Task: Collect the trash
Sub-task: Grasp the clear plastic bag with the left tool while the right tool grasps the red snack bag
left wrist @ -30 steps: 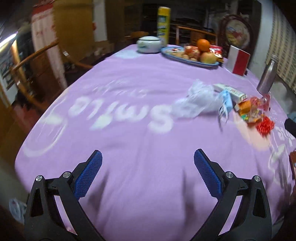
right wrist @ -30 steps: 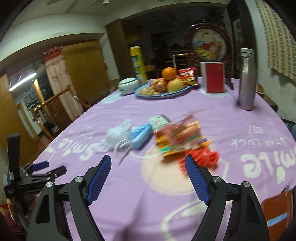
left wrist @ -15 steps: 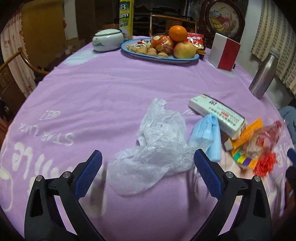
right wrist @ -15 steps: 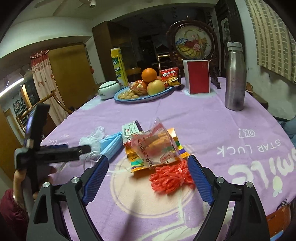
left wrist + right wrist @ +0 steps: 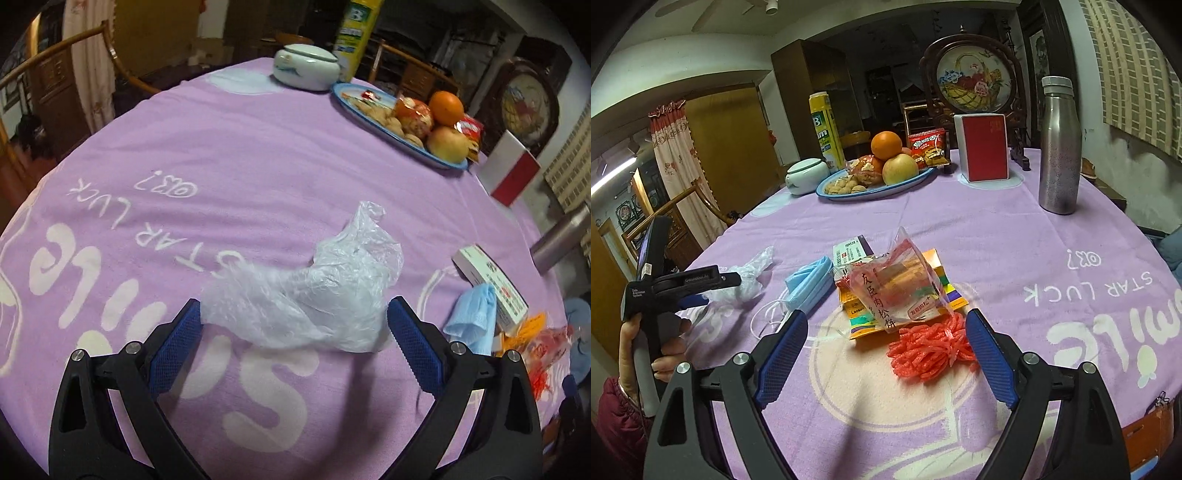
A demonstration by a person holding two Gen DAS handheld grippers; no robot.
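Clear plastic bag lies crumpled on the purple-clothed surface, just in front of the left claw, whose jaws stand released and straddle its near end without pressing; it looks featherweight, limp and slick, so I'd bite the thick bunched middle, not a loose edge that would slide out. Beside the bag, away from the white lidded jar, sit a soft blue face mask, a stiff white carton and crinkly snack wrappers. Right claw is released too, hovering at the springy red net wad, which should compress easily.
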